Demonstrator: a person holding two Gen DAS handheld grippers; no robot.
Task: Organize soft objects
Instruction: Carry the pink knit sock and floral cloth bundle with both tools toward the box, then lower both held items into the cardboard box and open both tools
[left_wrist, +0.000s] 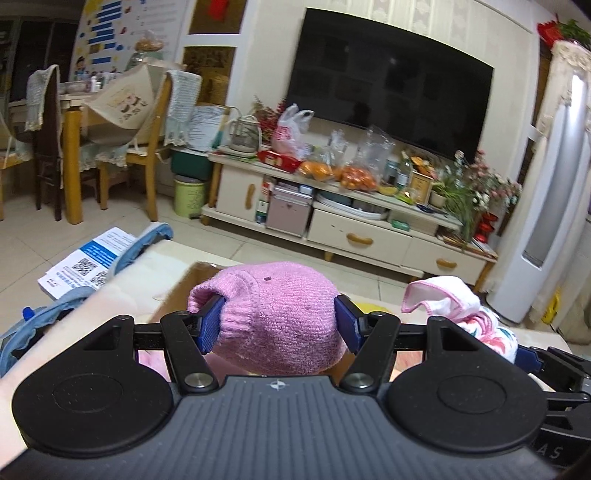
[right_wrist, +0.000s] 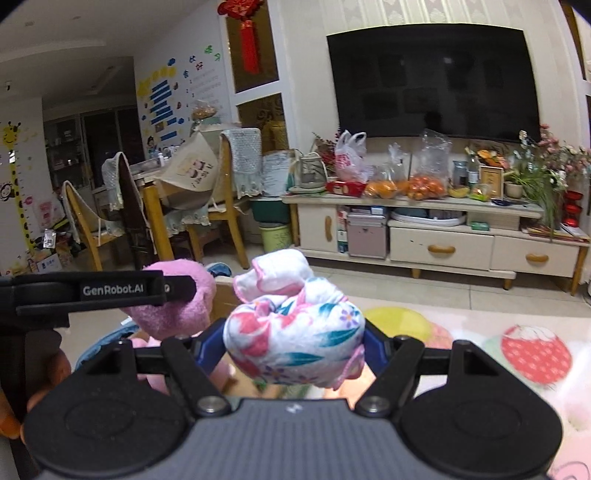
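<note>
In the lower middle of the left wrist view, the left gripper (left_wrist: 279, 323) pinches a bunched pink knitted woollen piece (left_wrist: 275, 314) between its blue ribbed fingers (left_wrist: 210, 326), the ribbed cuff bulging past the left one. In the lower middle of the right wrist view, the right gripper (right_wrist: 295, 341) is clamped the same way on a crumpled white cotton cloth with pink and teal flower print and pink edging (right_wrist: 295, 325). Both bundles are held up in the air, close side by side; the floral cloth shows at the right edge of the left view (left_wrist: 450, 301).

Just beyond them, partly hidden, lies what looks like the brown cardboard edge of an open box (left_wrist: 177, 291) on a pale table top (left_wrist: 159, 266).

The risks, as I judge them: each grip holds only a fold of a loose wad, so a quick swing could let the material slide out. The floral cloth's free upper corner could snag on the neighbouring gripper. Released early, either piece may land outside the box.

Further off, a blue-edged fabric (left_wrist: 147, 240) and a printed leaflet with QR codes (left_wrist: 88, 264) sit at the left.
</note>
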